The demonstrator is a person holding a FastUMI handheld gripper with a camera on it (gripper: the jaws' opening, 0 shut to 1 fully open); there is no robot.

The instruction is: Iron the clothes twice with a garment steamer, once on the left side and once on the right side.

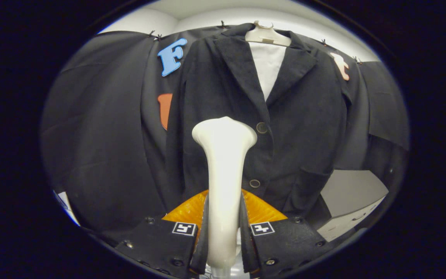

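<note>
The dark woollen jacket (246, 128) hangs on a white plastic hanger (266, 35), with a white lining or shirt (267, 68) showing inside the open collar at 12 o'clock. Two round dark buttons (261, 127) sit on the front, one above the other. The lower hem of the jacket is hidden behind the gripper (224, 228), and a grey box-like thing (352, 197) at 4 o'clock is cut off and hard to make out. The jaws are closed on the handle of the white plastic garment steamer (224, 155), both fingers pressing on it; its wide head stands just ahead, before the left half of the jacket front.
</note>
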